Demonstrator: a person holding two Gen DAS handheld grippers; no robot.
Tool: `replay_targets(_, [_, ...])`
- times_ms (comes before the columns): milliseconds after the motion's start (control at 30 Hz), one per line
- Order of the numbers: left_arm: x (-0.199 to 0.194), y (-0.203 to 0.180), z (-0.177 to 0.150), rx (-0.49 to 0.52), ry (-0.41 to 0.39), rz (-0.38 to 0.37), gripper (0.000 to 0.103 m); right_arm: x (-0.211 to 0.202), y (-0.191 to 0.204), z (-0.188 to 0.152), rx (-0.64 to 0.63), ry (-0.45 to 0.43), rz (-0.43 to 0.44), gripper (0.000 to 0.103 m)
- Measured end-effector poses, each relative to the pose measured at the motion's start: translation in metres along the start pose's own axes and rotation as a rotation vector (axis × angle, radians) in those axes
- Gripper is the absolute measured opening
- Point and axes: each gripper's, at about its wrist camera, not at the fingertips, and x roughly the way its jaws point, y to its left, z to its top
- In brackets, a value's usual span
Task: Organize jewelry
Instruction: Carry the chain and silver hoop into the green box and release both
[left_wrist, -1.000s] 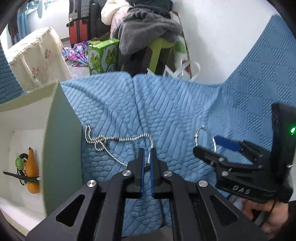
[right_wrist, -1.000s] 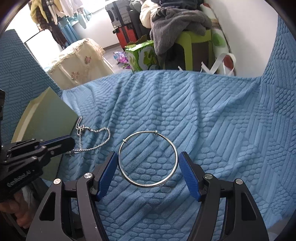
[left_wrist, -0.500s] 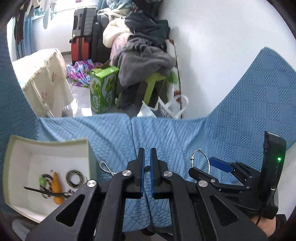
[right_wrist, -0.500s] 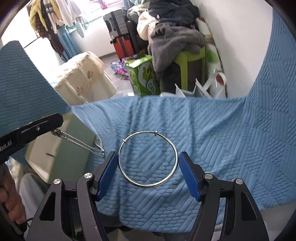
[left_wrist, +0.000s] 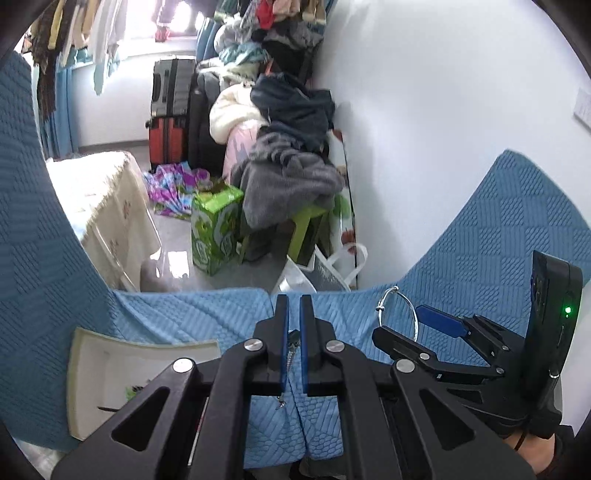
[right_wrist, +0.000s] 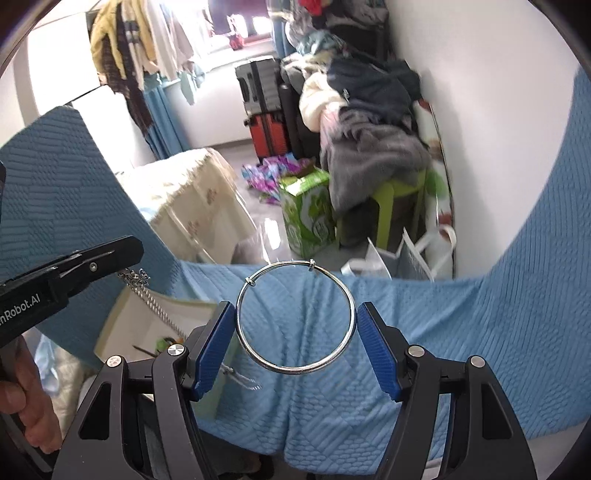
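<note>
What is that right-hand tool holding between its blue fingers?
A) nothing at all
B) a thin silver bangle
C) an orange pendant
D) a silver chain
B: the right wrist view shows a thin silver bangle spanning the gap of the right gripper, each blue finger pressing one side, while the silver chain hangs from the left gripper.

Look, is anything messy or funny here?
Yes: the silver chain hangs loose from the shut left gripper, trailing over the white box. The bangle, held in the right gripper, looks fine.
</note>
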Motion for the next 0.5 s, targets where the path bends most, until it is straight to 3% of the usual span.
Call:
replay_targets(300, [-0.054, 0.041, 0.026, 0.004, -0.084, 0.044, 0.004, -0.024, 0.052, 0.036, -0.045, -0.090, 0.032, 0.067])
replay_targets(500, [-0.063, 0.076, 0.015, -0.022, -0.086, 0.079, 0.004, -0.006, 0.089, 0.036, -0.022, -0.095, 0.065, 0.067])
